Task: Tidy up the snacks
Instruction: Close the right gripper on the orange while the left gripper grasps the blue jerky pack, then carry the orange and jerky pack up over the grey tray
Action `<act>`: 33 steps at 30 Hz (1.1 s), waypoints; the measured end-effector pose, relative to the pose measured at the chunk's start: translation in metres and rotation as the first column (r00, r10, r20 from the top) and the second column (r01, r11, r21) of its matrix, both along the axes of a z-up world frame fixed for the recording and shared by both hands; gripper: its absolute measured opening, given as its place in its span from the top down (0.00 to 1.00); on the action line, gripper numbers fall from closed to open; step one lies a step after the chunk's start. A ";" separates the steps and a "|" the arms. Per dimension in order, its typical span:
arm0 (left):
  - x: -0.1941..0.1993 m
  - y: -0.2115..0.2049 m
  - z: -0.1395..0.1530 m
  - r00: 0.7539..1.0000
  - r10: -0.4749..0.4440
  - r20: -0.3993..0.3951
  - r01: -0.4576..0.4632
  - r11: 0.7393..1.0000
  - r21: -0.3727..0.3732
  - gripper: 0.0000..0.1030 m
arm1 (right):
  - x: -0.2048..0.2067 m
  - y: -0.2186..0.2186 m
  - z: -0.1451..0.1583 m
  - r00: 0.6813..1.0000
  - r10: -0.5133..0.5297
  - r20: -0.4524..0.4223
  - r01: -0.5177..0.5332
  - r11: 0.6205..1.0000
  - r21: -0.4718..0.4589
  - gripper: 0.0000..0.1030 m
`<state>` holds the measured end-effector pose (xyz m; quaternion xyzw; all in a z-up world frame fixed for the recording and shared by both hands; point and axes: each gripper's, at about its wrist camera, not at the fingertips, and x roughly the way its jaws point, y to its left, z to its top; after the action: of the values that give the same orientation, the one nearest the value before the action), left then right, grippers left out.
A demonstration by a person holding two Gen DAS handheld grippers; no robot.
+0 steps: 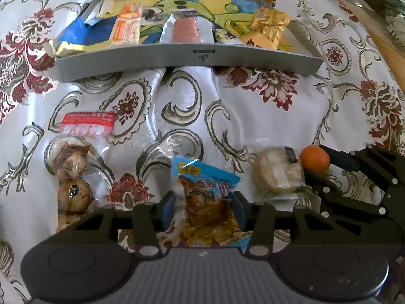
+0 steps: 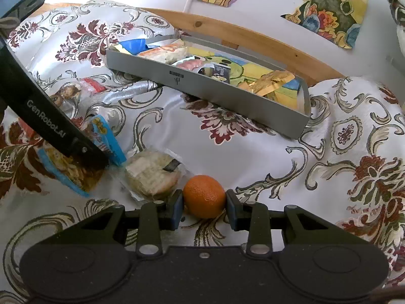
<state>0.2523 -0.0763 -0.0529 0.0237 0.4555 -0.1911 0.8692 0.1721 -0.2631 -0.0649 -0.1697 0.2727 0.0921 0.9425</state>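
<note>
A grey tray [image 1: 187,60] at the far side of the cloth holds several wrapped snacks, among them a gold packet [image 1: 268,26] and a pink roll pack [image 1: 186,29]. My left gripper [image 1: 202,209] is shut on a blue snack packet [image 1: 205,202] that lies on the cloth. In the right wrist view my right gripper [image 2: 204,209] is shut on an orange [image 2: 204,195], its blue pads touching both sides. A round clear-wrapped cake [image 2: 152,176] lies just left of the orange. The grey tray [image 2: 227,98] sits beyond, to the upper right.
A red-and-white packet [image 1: 87,124] and a clear bag of brown cookies [image 1: 72,177] lie on the floral cloth [image 1: 253,116] at the left. The left gripper's black body [image 2: 50,129] crosses the right wrist view. A wooden edge [image 2: 253,38] and a painted wall stand behind the tray.
</note>
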 end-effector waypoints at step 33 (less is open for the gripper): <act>0.000 -0.005 0.012 0.992 -0.124 -0.037 0.104 0.937 -0.334 0.64 | 0.002 -0.016 0.010 0.995 -0.097 0.037 0.097 0.995 -0.001 0.64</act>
<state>0.2519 -0.0814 -0.0411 -0.1019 0.4395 -0.3156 0.8348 0.1738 -0.2794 -0.0545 -0.1590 0.2634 0.0426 0.9505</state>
